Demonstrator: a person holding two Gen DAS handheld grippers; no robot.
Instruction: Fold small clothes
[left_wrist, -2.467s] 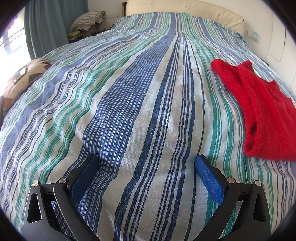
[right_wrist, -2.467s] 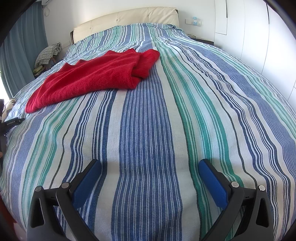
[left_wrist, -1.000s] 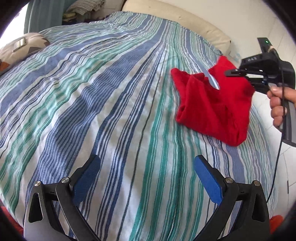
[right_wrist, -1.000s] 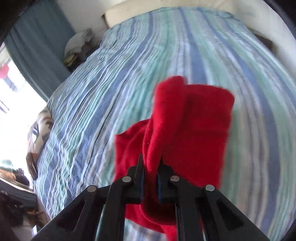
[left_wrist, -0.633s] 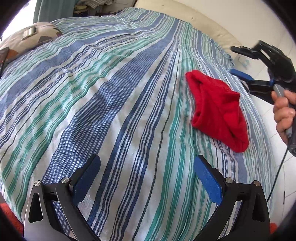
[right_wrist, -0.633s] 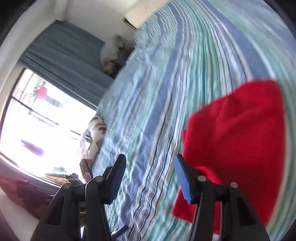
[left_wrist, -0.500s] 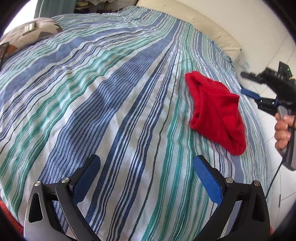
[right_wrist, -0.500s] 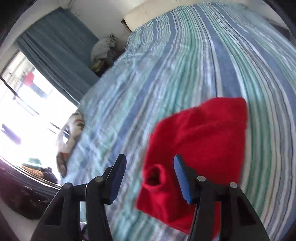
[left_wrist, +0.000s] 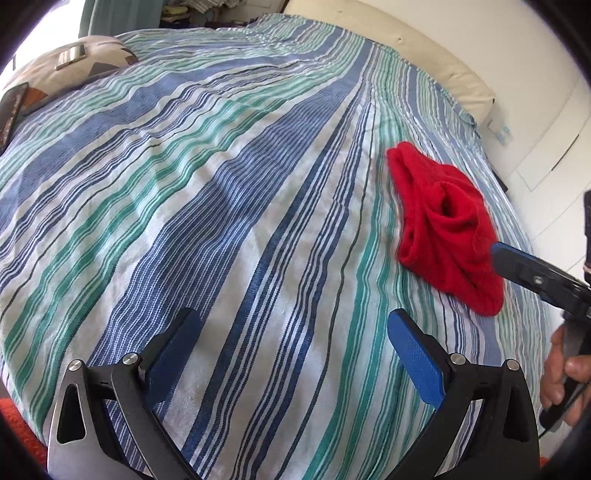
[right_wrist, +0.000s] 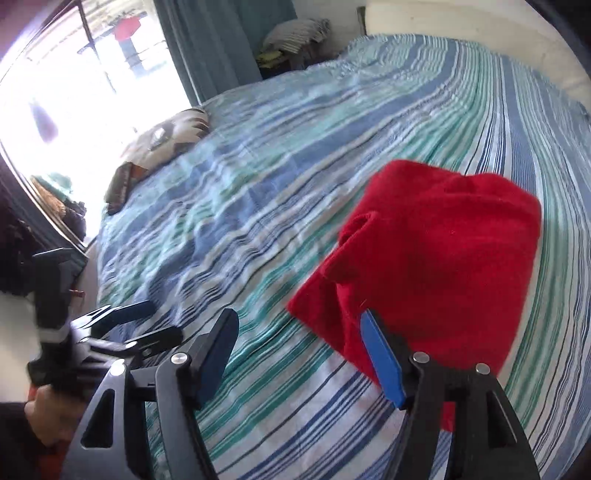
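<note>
A red knit garment (left_wrist: 445, 230) (right_wrist: 436, 266) lies folded over itself in a loose bundle on the striped bedspread (left_wrist: 229, 192) (right_wrist: 280, 177). My left gripper (left_wrist: 291, 354) is open over bare cover, well to the left of and nearer than the garment. My right gripper (right_wrist: 299, 354) has its jaws opening, with only bedspread between them; its right finger (right_wrist: 382, 358) sits at the garment's near edge. In the left wrist view one blue finger (left_wrist: 517, 262) of the right gripper reaches in over the garment's right side, held by a hand (left_wrist: 565, 373).
A patterned cushion (left_wrist: 62, 70) (right_wrist: 166, 136) with a dark flat device beside it lies at the bed's left edge by a bright window (right_wrist: 74, 74). A cream headboard (left_wrist: 399, 44) and white wall close the far end. Piled clothes (right_wrist: 295, 33) sit beyond a teal curtain.
My right gripper, shut on the lifted red garment a second ago, has opened and let it drop onto the bed, then pulled back and rolled. The left gripper has hardly moved.
</note>
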